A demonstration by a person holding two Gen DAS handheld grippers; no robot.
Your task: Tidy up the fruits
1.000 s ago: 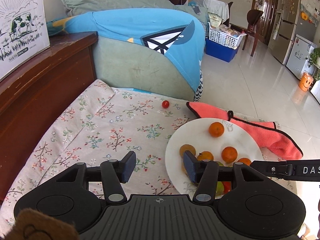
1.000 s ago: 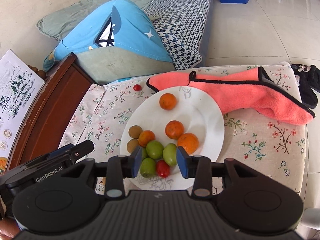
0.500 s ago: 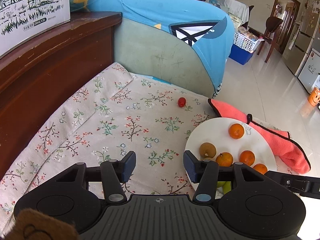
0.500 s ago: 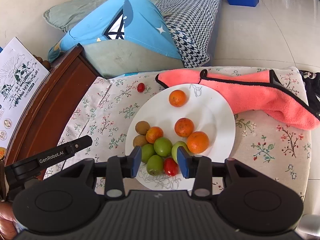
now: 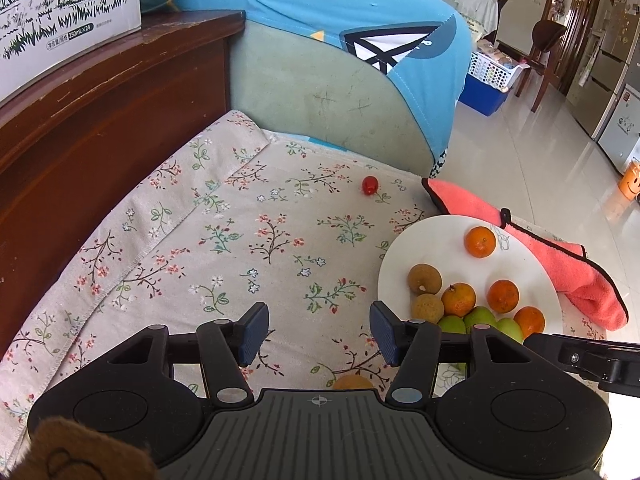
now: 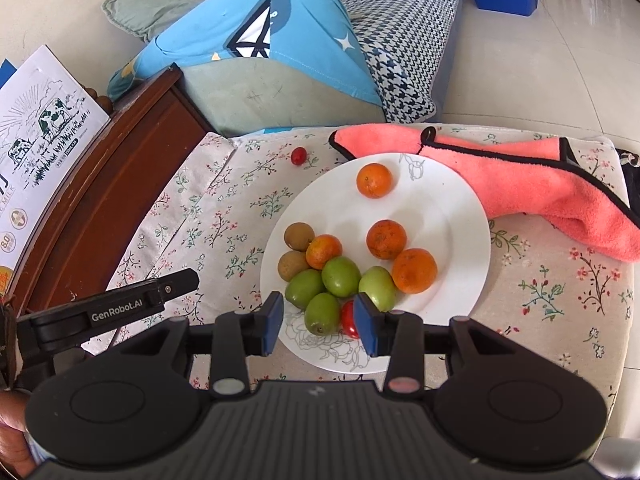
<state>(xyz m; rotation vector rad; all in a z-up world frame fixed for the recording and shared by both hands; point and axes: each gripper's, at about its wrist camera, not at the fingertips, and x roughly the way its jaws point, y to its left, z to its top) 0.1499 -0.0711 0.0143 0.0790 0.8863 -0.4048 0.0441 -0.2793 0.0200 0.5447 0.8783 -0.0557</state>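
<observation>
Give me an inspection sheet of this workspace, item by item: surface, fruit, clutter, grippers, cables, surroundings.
Surface: floral tablecloth.
Job's things: white plate holding four oranges, four green fruits, two brown fruits and a red tomato; a cherry tomato lies loose on the cloth; an orange fruit shows partly under the left gripper.
Clutter: pink towel touching the plate's far rim.
Grippers: left gripper opening, nothing between its jaws; right gripper open, hovering over the fruit pile.
Cables: nothing seen.
Surroundings: wooden cabinet, milk carton box, sofa with blue cover.
</observation>
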